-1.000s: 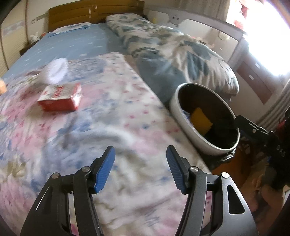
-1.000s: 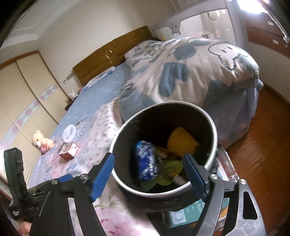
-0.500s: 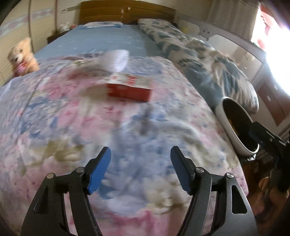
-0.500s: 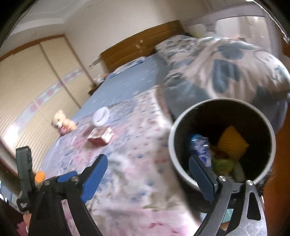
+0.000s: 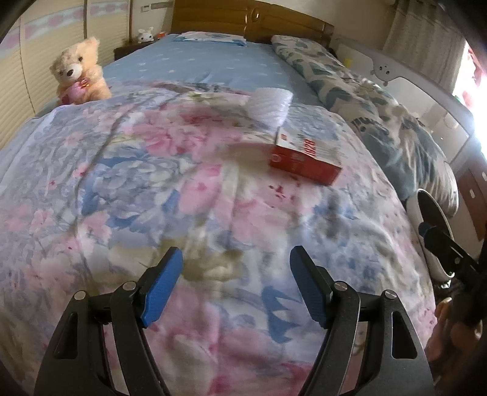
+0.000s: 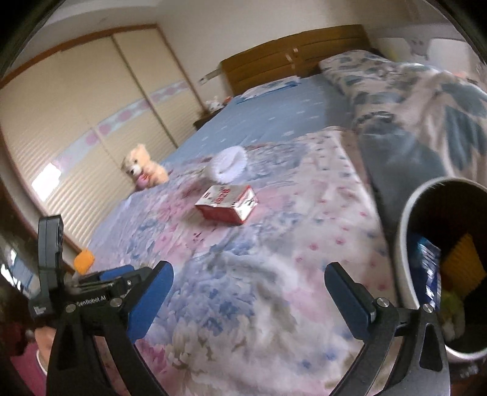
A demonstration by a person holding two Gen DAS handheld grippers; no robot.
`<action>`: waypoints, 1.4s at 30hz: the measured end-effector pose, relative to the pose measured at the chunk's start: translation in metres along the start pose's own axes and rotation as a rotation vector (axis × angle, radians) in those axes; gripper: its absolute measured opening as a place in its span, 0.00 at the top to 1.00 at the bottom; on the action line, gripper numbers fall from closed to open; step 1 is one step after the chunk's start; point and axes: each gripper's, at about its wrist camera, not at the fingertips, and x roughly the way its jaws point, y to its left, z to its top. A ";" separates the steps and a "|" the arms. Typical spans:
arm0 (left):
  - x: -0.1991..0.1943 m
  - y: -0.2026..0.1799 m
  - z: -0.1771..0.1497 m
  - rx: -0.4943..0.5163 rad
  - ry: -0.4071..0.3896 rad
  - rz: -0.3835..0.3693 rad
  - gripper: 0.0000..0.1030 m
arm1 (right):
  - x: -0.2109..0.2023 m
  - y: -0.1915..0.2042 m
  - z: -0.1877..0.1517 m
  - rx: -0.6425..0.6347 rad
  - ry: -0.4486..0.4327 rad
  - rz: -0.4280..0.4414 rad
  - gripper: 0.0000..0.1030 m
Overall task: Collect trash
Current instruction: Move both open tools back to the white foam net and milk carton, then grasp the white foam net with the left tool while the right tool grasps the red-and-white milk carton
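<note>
A red and white box (image 5: 304, 157) lies on the flowered quilt (image 5: 152, 182), with a white paper cup liner (image 5: 269, 105) just behind it. Both also show in the right wrist view, the box (image 6: 228, 204) and the liner (image 6: 228, 164). A white trash bin (image 6: 404, 243) with wrappers inside stands at the bed's right edge; its rim shows in the left wrist view (image 5: 426, 213). My left gripper (image 5: 236, 271) is open and empty, low over the quilt, short of the box. My right gripper (image 6: 248, 292) is open and empty, beside the bin.
A teddy bear (image 5: 80, 71) sits at the quilt's far left. A folded blue-patterned duvet (image 5: 380, 121) lies along the bed's right side. A wooden headboard (image 5: 249, 21) is at the back. An orange piece (image 6: 83, 260) shows near the left gripper's body.
Both grippers have swung left, away from the bin and toward the box and liner. The bin has slid to the right edge of both views. Both stay open.
</note>
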 end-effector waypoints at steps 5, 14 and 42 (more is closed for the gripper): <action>0.011 0.009 0.011 -0.004 0.020 0.017 0.28 | 0.026 0.011 0.009 -0.068 0.045 0.034 0.03; 0.032 0.024 0.041 -0.001 0.038 0.040 0.28 | 0.078 0.025 0.034 -0.209 0.123 0.052 0.03; 0.082 0.003 0.092 0.040 0.034 0.008 0.27 | 0.123 0.012 0.056 -0.236 0.168 0.009 0.39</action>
